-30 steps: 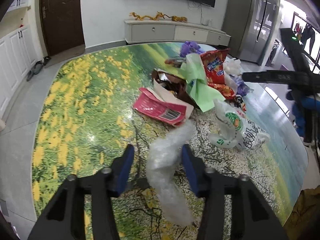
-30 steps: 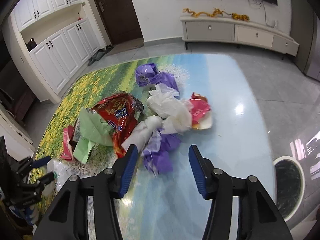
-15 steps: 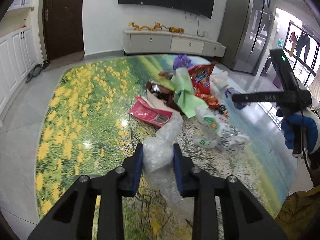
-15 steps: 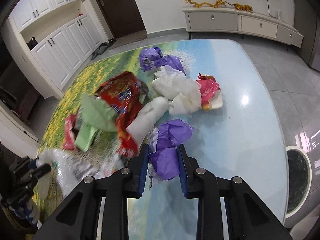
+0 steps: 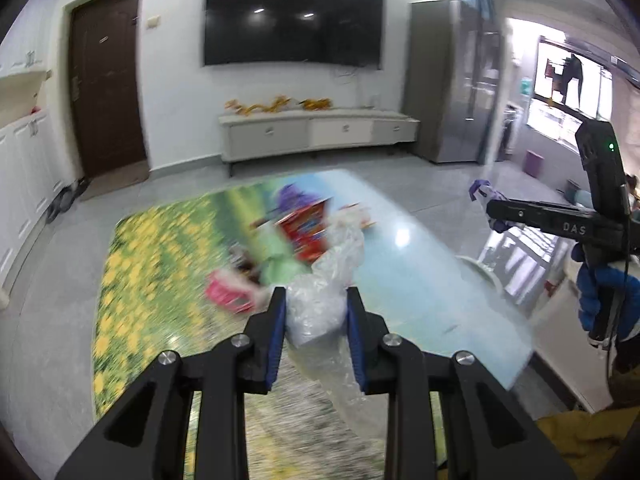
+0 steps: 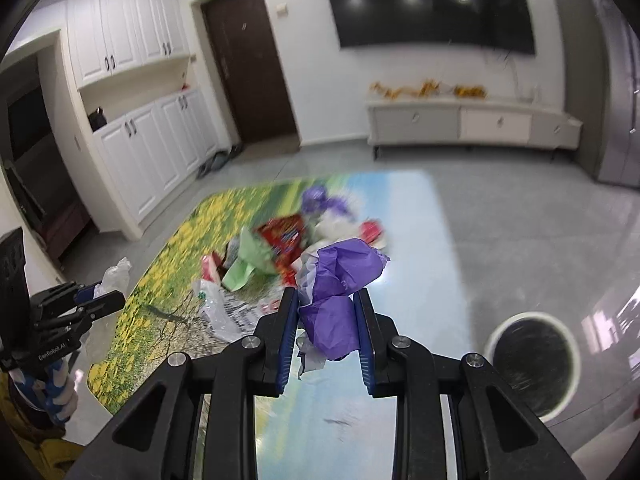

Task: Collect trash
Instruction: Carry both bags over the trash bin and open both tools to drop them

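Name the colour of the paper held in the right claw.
Purple paper, clearest in the right wrist view.

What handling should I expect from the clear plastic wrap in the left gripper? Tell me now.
The clear plastic wrap looks floppy: its tail sags below the left gripper. It is probably very light, being thin crinkled film. The pads squash it, so it likely compresses and could slip.

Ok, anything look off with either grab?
Nothing stands out. The left gripper clamps the clear crinkled plastic wrap; the right gripper clamps the crumpled purple paper, white scraps hanging below it.
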Motion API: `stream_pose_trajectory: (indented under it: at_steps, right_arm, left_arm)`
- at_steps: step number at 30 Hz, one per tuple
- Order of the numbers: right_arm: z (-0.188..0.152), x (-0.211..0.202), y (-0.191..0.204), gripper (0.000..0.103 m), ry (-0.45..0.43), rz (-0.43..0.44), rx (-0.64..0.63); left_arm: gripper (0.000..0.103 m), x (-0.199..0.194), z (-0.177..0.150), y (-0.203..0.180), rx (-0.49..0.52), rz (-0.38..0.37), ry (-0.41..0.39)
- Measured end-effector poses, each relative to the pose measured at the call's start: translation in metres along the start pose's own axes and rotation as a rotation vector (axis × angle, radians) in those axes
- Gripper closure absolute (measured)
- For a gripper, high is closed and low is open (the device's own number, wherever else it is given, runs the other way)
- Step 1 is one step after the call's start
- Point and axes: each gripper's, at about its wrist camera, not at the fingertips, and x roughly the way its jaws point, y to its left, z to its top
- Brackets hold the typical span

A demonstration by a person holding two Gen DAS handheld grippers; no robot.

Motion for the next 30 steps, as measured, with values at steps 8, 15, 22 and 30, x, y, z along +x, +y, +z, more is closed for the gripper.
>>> stream_pose_trajectory:
  at_steps: [8, 15, 22, 30]
  right_arm:
    - [-0.008, -0.094, -0.085, 0.076, -0.110, -0.265, 0.064]
    - [-0.025, -0.101, -0.174, 0.075, -0.078, -0.391, 0.197]
    - [-0.044, -0.035, -0.262, 0.074, 0.043, -0.375, 0.293]
    - [-0.083, 0.071, -0.345, 0.071, 0.212, -0.349, 0.410]
  left_arm:
    - [0.076, 0.036, 0.060, -0.090, 0.140, -0.188, 0.014]
    - [0.074, 0.122, 0.122, -0.170, 0.180, -0.334, 0.105]
    - [0.074, 0.249, 0.148, -0.242, 0.160, -0.438, 0.259]
    - [0.061, 0.360, 0.129, -0.292, 0.170, -0.478, 0.405]
